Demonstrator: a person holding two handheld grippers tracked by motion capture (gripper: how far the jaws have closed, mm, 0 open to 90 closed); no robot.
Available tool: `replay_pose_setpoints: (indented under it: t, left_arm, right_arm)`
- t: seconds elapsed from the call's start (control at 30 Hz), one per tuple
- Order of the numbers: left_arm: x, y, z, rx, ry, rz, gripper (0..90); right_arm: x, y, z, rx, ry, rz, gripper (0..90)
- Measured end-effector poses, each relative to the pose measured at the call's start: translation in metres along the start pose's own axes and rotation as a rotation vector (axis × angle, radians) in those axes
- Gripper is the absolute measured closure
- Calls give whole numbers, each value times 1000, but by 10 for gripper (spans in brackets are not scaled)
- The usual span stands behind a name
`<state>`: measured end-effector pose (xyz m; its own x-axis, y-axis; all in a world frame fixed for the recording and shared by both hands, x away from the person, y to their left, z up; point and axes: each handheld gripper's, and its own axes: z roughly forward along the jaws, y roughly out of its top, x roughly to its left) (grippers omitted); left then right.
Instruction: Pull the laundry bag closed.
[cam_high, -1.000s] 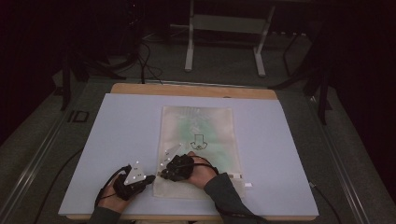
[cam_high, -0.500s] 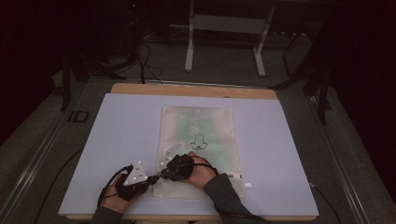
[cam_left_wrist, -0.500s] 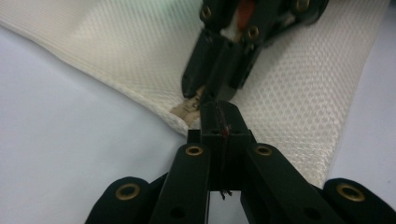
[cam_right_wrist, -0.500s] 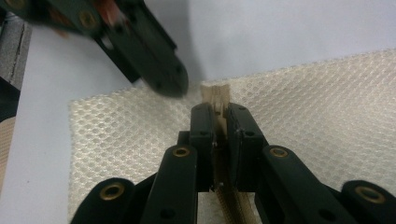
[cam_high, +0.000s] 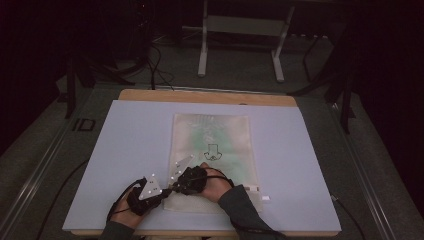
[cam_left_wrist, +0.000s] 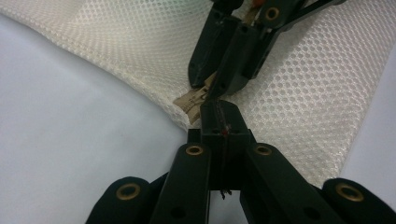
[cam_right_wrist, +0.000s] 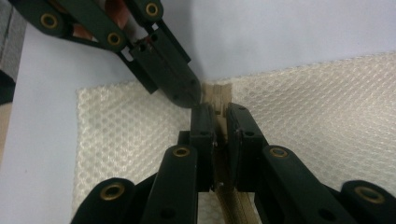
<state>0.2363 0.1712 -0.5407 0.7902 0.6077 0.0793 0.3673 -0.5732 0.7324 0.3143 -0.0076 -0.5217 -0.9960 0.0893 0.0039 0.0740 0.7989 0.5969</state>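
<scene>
High view, lower centre: both grippers met at the cream mesh zip bag's near corner; left gripper pinched the fabric edge beside the zipper pull; right gripper clamped the zipper tape; judged best, the left should anchor firmly while the slider travels straight.

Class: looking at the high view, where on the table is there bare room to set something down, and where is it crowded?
Free: the table left and right of the mesh bag. Crowded: the bag's near left corner, where the left gripper and right gripper meet.
</scene>
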Motion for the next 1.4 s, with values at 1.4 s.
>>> replay_pose_setpoints:
  t: [1.4]
  left_arm:
    - [15, 5, 1, -84, 0, -176, 867]
  right_arm:
    - [0, -3, -2, -2, 9, -20, 820]
